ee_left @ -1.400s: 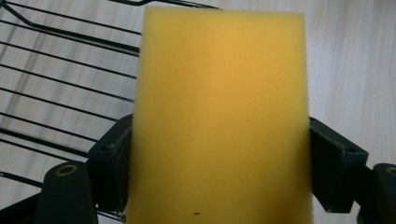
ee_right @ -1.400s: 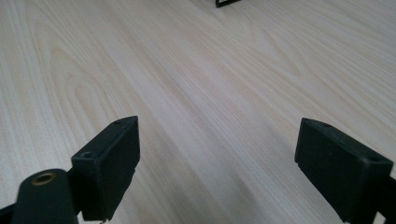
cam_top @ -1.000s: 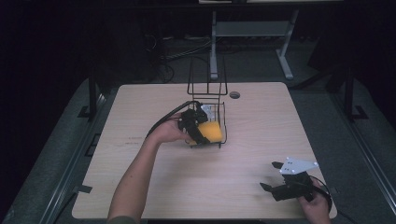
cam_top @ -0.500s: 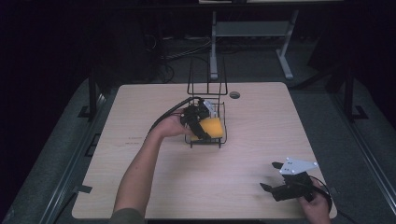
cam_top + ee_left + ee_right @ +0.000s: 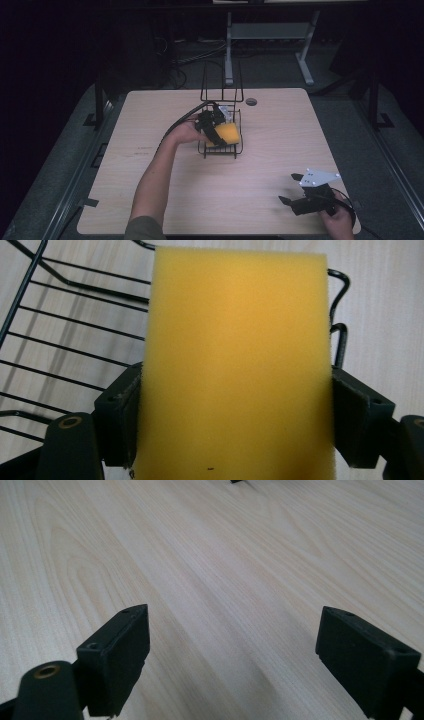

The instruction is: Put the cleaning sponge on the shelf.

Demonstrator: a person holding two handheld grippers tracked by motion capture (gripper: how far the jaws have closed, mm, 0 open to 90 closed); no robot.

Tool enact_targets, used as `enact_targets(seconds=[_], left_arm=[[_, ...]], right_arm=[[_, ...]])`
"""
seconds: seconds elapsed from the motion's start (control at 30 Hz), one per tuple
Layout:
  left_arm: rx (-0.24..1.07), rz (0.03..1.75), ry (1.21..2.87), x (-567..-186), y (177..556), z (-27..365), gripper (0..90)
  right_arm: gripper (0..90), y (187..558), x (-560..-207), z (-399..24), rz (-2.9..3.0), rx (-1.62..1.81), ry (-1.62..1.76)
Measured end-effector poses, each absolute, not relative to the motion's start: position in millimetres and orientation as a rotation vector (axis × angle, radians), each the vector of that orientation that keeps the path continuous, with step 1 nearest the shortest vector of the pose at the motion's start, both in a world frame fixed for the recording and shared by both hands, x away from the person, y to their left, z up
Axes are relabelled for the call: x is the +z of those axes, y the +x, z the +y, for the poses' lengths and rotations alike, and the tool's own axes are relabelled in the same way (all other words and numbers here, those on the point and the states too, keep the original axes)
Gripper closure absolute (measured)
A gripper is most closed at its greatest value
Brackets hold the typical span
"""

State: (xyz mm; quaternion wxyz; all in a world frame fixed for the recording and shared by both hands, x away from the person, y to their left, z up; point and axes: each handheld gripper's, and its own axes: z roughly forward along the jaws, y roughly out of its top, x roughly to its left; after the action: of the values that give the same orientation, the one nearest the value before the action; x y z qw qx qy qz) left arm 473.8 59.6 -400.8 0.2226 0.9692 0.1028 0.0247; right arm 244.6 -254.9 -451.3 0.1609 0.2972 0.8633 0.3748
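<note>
Now my left tool (image 5: 216, 131), gripping the yellow sponge (image 5: 227, 135), has moved from beside the black wire rack (image 5: 220, 116) to over its lower tray, so I judge release is near, while my right tool (image 5: 296, 192) rests open on the bench (image 5: 280, 125).

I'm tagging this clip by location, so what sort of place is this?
Probably a lab or workshop, not a home: a bare wooden table in a dark room, cables on the floor and a metal stand behind.
</note>
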Motion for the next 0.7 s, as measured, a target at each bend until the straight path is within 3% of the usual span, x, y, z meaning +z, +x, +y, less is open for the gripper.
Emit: enact_targets(seconds=[0.7], left_arm=[[0.064,0.335,2.673,-411.4,483.2,64.0,21.3]], right_arm=[[13.8,244.9,-451.4,-255.0,2.468,1.059,0.841]])
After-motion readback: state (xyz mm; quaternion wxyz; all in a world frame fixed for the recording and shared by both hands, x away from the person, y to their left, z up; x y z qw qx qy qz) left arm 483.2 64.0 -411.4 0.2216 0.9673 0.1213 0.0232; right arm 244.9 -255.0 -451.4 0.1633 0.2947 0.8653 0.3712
